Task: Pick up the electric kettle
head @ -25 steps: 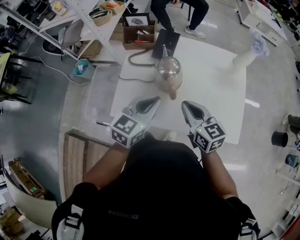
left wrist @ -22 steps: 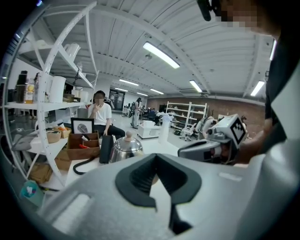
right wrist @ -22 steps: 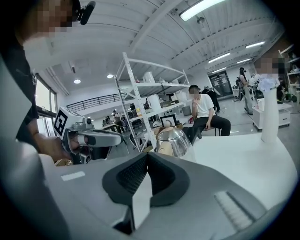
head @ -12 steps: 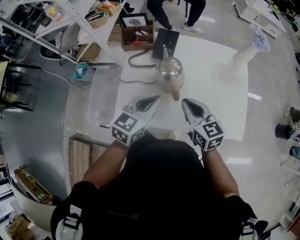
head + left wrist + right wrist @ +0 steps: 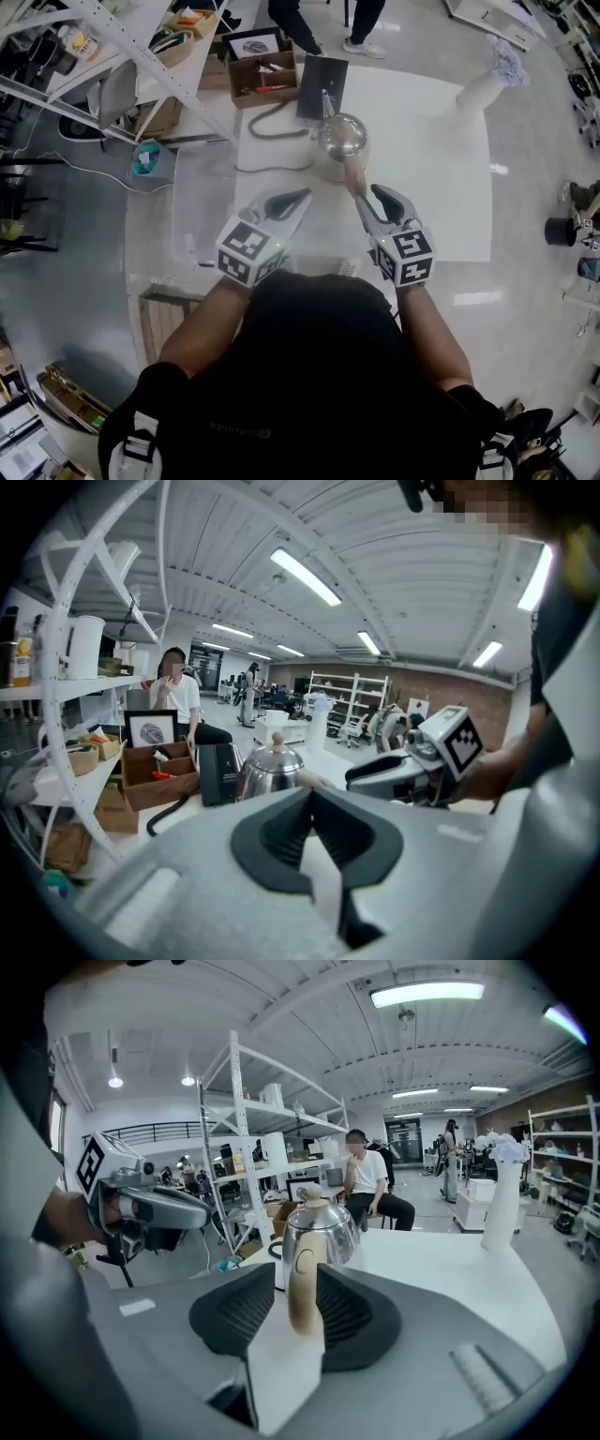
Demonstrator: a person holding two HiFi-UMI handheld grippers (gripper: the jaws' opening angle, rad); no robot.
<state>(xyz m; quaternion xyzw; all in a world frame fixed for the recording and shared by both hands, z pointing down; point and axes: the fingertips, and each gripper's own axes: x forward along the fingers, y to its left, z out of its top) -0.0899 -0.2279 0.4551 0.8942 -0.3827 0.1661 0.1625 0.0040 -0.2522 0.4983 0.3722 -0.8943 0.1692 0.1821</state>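
The electric kettle (image 5: 339, 137) sits near the table's (image 5: 441, 197) far edge, left of middle, with its wooden handle (image 5: 353, 176) pointing back at me. My right gripper (image 5: 368, 197) has just been opening its jaws. They stand apart on either side of that handle without pinching it. My left gripper (image 5: 298, 198) hovers clenched and empty beside it, closer to the left edge. A black box (image 5: 320, 86) and a cable (image 5: 270, 120) crowd the far edge behind the kettle. The vase (image 5: 486, 82) stands at the far right corner, well apart, and the right half lies open.
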